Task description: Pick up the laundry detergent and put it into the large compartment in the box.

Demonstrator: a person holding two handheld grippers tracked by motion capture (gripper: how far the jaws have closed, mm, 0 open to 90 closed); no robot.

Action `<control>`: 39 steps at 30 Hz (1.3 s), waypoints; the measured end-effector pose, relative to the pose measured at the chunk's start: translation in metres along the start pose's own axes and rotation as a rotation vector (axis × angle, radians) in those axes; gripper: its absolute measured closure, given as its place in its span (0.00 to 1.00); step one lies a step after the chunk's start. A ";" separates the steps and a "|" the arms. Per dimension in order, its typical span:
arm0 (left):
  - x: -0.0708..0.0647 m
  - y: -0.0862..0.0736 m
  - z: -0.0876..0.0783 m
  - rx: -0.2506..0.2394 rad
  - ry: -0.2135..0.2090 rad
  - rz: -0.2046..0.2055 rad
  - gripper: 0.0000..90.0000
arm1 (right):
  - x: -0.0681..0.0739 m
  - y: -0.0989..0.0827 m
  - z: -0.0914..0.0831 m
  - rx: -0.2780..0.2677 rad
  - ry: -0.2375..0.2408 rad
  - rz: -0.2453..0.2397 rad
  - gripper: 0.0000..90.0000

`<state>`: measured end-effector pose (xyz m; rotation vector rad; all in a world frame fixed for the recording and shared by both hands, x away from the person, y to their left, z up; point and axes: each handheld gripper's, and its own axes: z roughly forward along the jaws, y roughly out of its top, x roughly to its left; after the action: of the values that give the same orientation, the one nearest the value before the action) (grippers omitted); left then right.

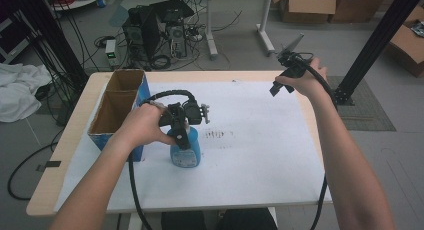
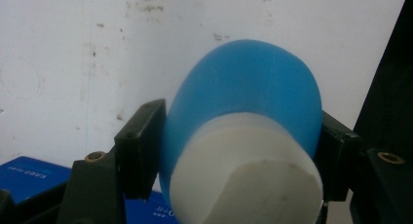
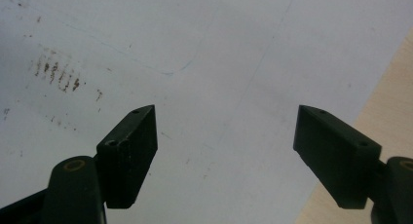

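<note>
My left gripper [image 2: 238, 156] clamps the blue bottle [image 1: 185, 149] beside the box [image 1: 118, 110] on the surface; right gripper [image 3: 226, 151] spread wide, empty. Next, probably lift into the box.

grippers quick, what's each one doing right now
Left gripper: jaws shut on the blue bottle, just below its white cap.
Right gripper: jaws open, holding nothing, above the white sheet.

— Can you read anything here?
— Barely. You get white print on the blue box [image 2: 29, 177] (left gripper view, low corner), too small to make out. The bottle's label [image 1: 186, 160] is blurred too.
</note>
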<state>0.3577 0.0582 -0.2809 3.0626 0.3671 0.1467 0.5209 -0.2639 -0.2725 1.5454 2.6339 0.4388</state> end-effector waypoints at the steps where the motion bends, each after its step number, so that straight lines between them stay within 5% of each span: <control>1: 0.000 0.000 0.000 0.000 0.000 0.000 0.37 | 0.000 0.000 0.000 0.000 0.000 0.000 0.27; 12: 0.000 0.001 -0.003 0.030 0.009 -0.048 0.39 | 0.000 -0.001 -0.002 -0.007 0.001 0.001 0.27; 21: 0.003 0.003 -0.033 0.015 0.011 -0.169 0.40 | -0.001 -0.002 -0.003 -0.012 0.001 -0.001 0.27; 28: 0.014 0.004 -0.066 0.012 -0.021 -0.339 0.40 | 0.001 -0.002 -0.006 -0.022 0.007 -0.002 0.27; 30: 0.020 0.001 -0.077 0.014 -0.038 -0.425 0.40 | 0.001 -0.003 -0.007 -0.024 0.009 0.000 0.27; 31: 0.020 0.001 -0.077 0.014 -0.038 -0.425 0.40 | 0.001 -0.003 -0.007 -0.025 0.010 0.001 0.27; 34: 0.033 -0.010 -0.097 -0.005 -0.061 -0.566 0.40 | 0.001 -0.003 -0.008 -0.028 0.011 0.003 0.27; 36: 0.035 -0.013 -0.101 -0.011 -0.066 -0.594 0.40 | 0.001 -0.003 -0.009 -0.031 0.013 0.003 0.27; 39: 0.046 -0.026 -0.119 -0.035 -0.075 -0.717 0.40 | 0.000 -0.004 -0.010 -0.034 0.013 -0.001 0.27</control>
<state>0.3840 0.0995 -0.1599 2.6799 1.3816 0.0026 0.5158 -0.2671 -0.2642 1.5371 2.6224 0.4925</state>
